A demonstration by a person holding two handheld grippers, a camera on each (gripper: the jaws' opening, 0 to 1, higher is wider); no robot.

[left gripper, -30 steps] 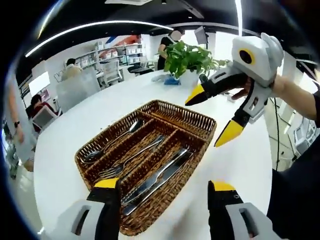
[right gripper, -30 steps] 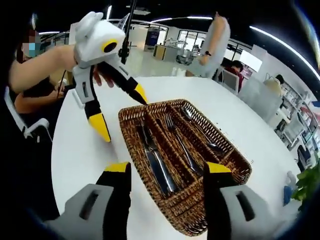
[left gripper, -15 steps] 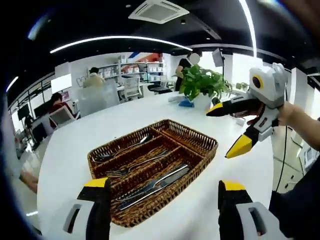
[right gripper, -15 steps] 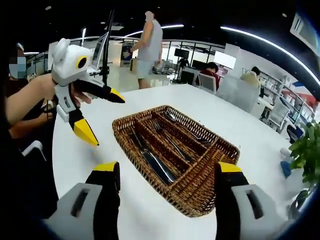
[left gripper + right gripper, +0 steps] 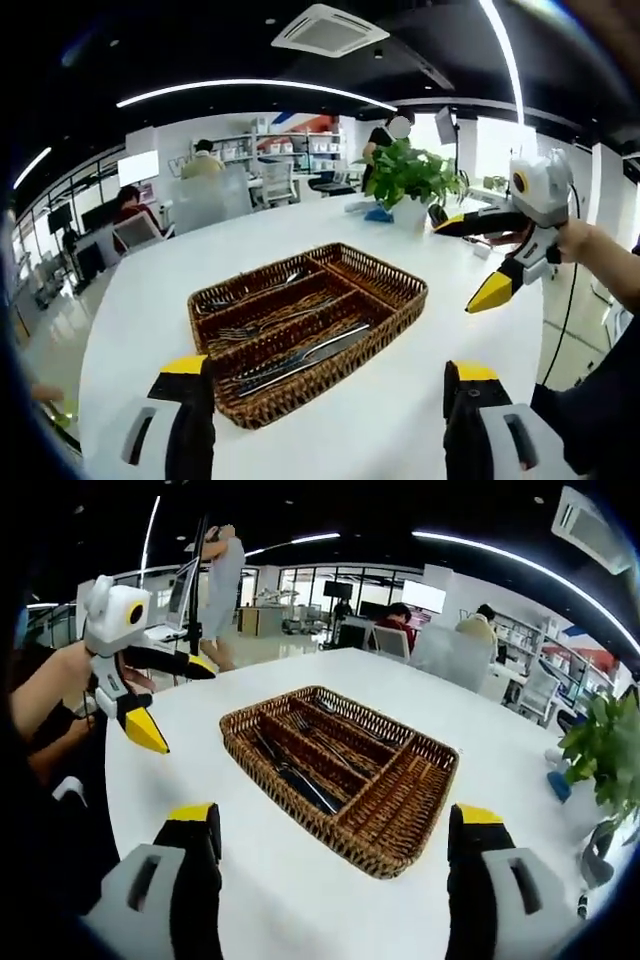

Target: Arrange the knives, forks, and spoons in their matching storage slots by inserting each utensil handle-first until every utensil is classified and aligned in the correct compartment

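We pull both tools back from the basket [image 5: 312, 335]. The left tool [image 5: 325, 375] and right tool [image 5: 335, 825] are wide apart, holding nothing. The knives [image 5: 300, 358], forks [image 5: 265, 325] and spoons [image 5: 225, 297] lie sorted ahead of us. The job looks done.

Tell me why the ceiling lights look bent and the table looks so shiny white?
In the left gripper view the fisheye lens curves the ceiling light strips into arcs; the white table is brightly lit and nearly washed out, while the wicker tray stays sharp. In the right gripper view a strip light bows the same way, and people far behind look soft and small.
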